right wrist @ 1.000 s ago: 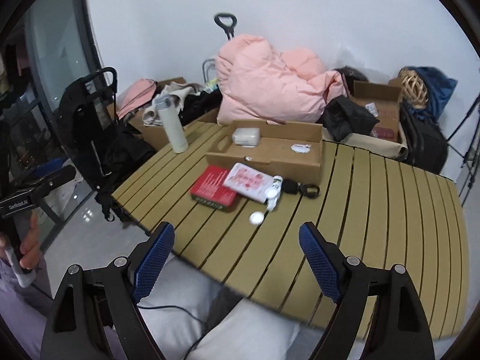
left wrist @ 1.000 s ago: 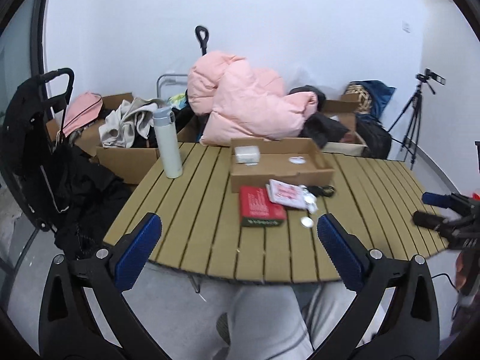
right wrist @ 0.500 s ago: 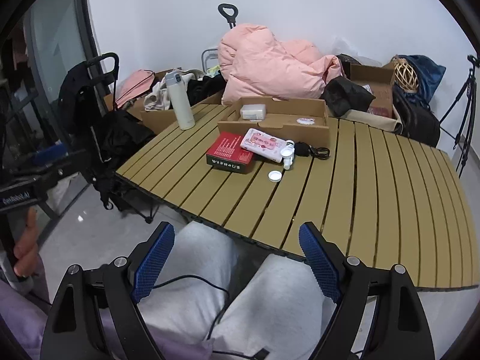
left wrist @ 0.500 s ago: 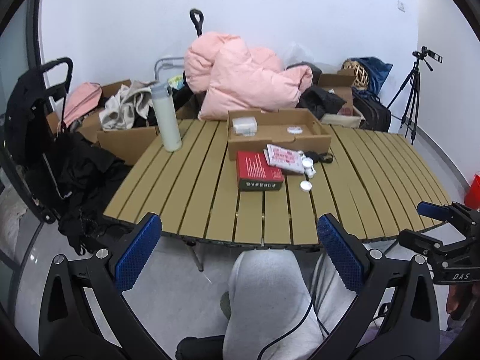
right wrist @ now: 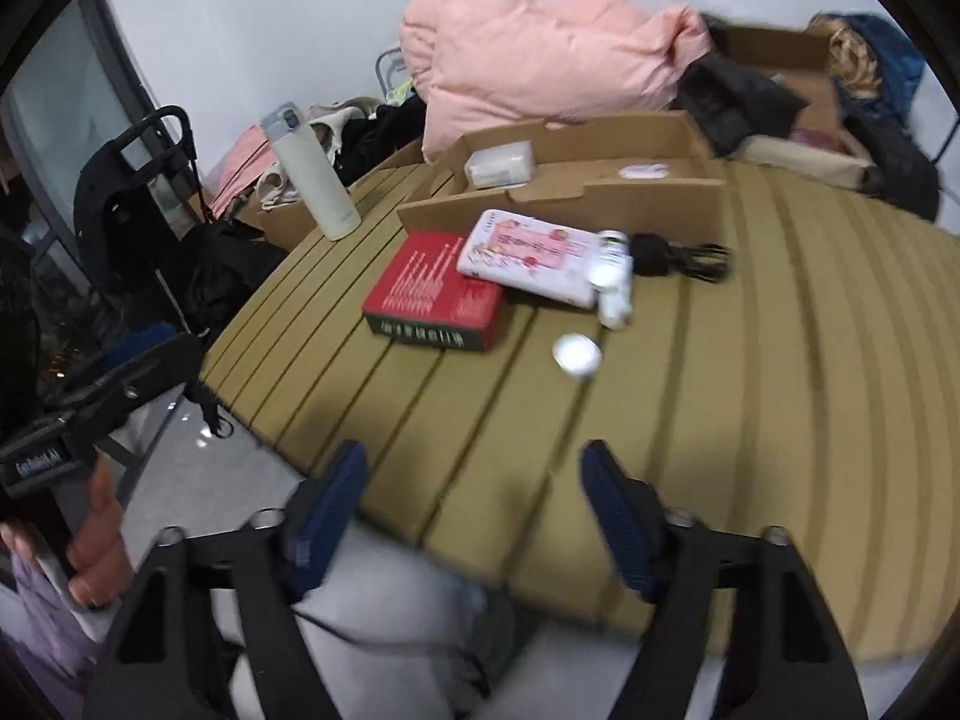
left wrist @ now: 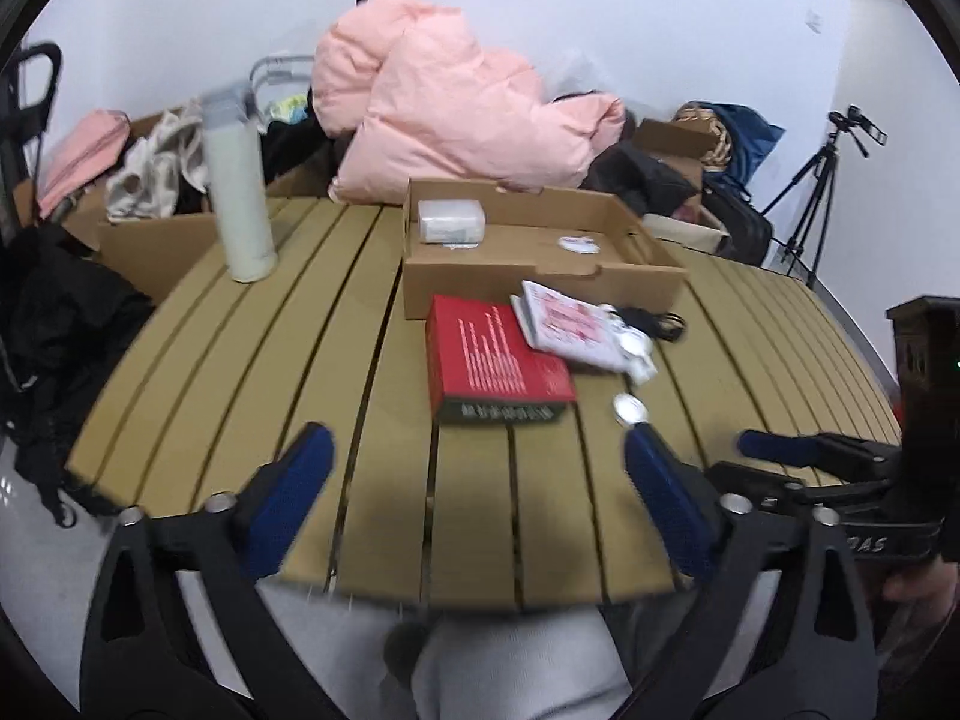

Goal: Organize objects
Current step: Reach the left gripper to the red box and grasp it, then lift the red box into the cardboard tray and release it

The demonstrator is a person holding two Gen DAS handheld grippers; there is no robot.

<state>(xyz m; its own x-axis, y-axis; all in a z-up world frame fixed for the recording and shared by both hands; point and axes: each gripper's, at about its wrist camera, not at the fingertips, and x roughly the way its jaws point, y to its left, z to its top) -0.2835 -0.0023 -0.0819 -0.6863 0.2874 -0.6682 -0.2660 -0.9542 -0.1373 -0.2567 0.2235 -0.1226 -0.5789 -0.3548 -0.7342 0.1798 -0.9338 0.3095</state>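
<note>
On the slatted table (left wrist: 240,360) lies a red box (left wrist: 492,360) (right wrist: 435,294) with a pink-and-white packet (left wrist: 570,324) (right wrist: 528,255) leaning on its far corner. Beside the packet lie a small white bottle (right wrist: 612,279), a round white cap (left wrist: 629,408) (right wrist: 576,354) and a black cable (right wrist: 678,255). Behind them an open cardboard tray (left wrist: 540,282) (right wrist: 600,198) holds a white box (left wrist: 450,221). My left gripper (left wrist: 474,480) hovers over the near table edge, jaws closing, nothing between them. My right gripper (right wrist: 474,492) also hangs there, jaws closing on nothing.
A tall white flask (left wrist: 237,192) (right wrist: 312,174) stands at the table's far left. A pink padded jacket (left wrist: 432,102), cardboard boxes of clothes (left wrist: 150,228) and bags crowd the far side. A tripod (left wrist: 822,180) stands right. A person's grey-trousered legs (left wrist: 510,660) sit under the near edge.
Both grippers have dropped and come forward toward the table, so the red box and packet loom larger. The jaws of each stand narrower than before.
</note>
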